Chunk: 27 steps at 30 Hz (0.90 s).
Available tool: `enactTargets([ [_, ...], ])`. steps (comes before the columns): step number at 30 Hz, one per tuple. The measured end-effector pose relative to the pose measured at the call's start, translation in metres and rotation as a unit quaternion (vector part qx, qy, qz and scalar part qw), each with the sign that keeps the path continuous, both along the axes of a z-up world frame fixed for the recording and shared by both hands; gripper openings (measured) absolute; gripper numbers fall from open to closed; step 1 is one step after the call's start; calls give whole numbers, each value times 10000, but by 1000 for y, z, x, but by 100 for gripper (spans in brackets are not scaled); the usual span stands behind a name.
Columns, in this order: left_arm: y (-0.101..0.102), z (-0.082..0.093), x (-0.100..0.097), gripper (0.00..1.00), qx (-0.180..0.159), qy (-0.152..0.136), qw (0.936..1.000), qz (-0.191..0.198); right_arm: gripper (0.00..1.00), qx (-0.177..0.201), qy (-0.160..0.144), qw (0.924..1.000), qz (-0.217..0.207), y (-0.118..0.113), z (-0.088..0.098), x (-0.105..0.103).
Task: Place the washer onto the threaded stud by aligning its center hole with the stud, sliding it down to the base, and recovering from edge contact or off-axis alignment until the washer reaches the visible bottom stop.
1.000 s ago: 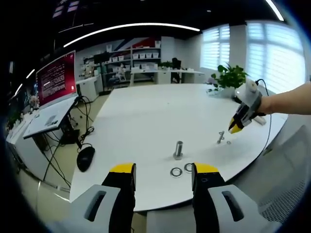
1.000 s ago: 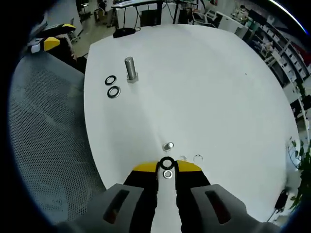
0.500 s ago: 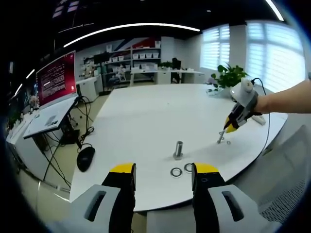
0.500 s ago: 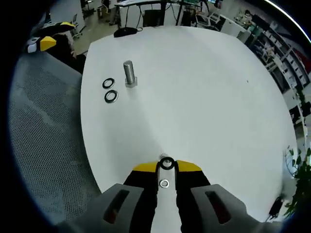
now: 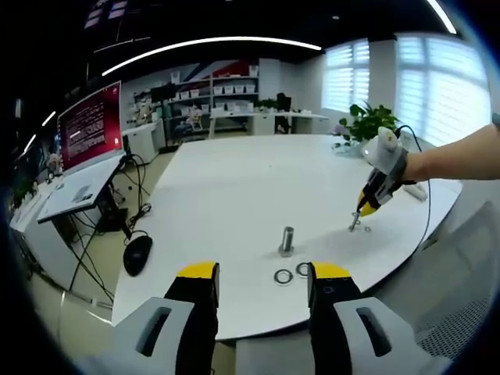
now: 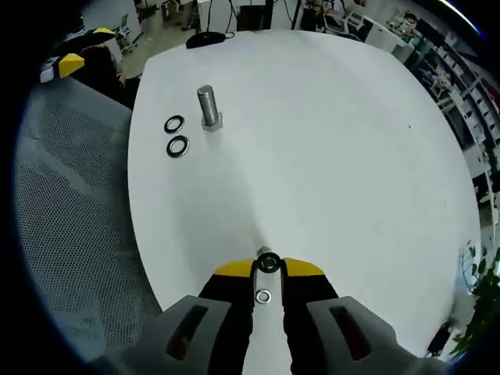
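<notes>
My right gripper (image 6: 268, 268) is shut on a dark washer (image 6: 268, 262) at its yellow tips. The washer hangs right over a small threaded stud (image 5: 355, 221), whose top just shows behind the ring. A loose washer (image 6: 263, 296) lies on the white table (image 6: 328, 141) between the jaws. In the left gripper view the right gripper (image 5: 367, 205) hovers at that small stud. A larger stud (image 5: 287, 241) stands upright with two washers (image 5: 283, 276) beside it, just ahead of my left gripper (image 5: 264, 273), which stands open and holds nothing.
The table's rounded edge runs close under both grippers. A grey mesh surface (image 6: 70, 234) lies beyond the edge. A black mouse (image 5: 137, 254), a red screen (image 5: 90, 125) and a potted plant (image 5: 367, 121) stand around the table.
The right gripper has carried its washer forward from just short of the small stud to directly over its top. The left gripper has not moved.
</notes>
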<state>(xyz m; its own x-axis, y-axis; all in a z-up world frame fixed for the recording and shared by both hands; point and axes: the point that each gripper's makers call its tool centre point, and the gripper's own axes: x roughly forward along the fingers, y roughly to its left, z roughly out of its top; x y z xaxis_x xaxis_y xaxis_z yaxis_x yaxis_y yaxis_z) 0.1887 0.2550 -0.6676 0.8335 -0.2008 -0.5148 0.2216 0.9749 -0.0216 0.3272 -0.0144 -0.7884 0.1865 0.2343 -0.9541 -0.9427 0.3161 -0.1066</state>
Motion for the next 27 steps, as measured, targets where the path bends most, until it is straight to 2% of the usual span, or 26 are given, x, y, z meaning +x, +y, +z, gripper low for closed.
enactTargets([
  [13, -1, -1, 0, 43, 5, 33, 10000, -7, 14, -297, 172, 9993, 156, 1, -35, -3],
  [22, -1, -3, 0, 42, 27, 89, 10000, -34, 17, -449, 305, 9980, 337, -2, -49, -6],
  [24, -2, -1, 0, 41, 29, 47, 10000, -63, 21, -390, 334, 9983, 290, -2, -50, -8],
  [27, -1, -2, 0, 41, 14, 65, 10000, -46, 22, -213, 368, 9989, 180, -4, -47, -9],
])
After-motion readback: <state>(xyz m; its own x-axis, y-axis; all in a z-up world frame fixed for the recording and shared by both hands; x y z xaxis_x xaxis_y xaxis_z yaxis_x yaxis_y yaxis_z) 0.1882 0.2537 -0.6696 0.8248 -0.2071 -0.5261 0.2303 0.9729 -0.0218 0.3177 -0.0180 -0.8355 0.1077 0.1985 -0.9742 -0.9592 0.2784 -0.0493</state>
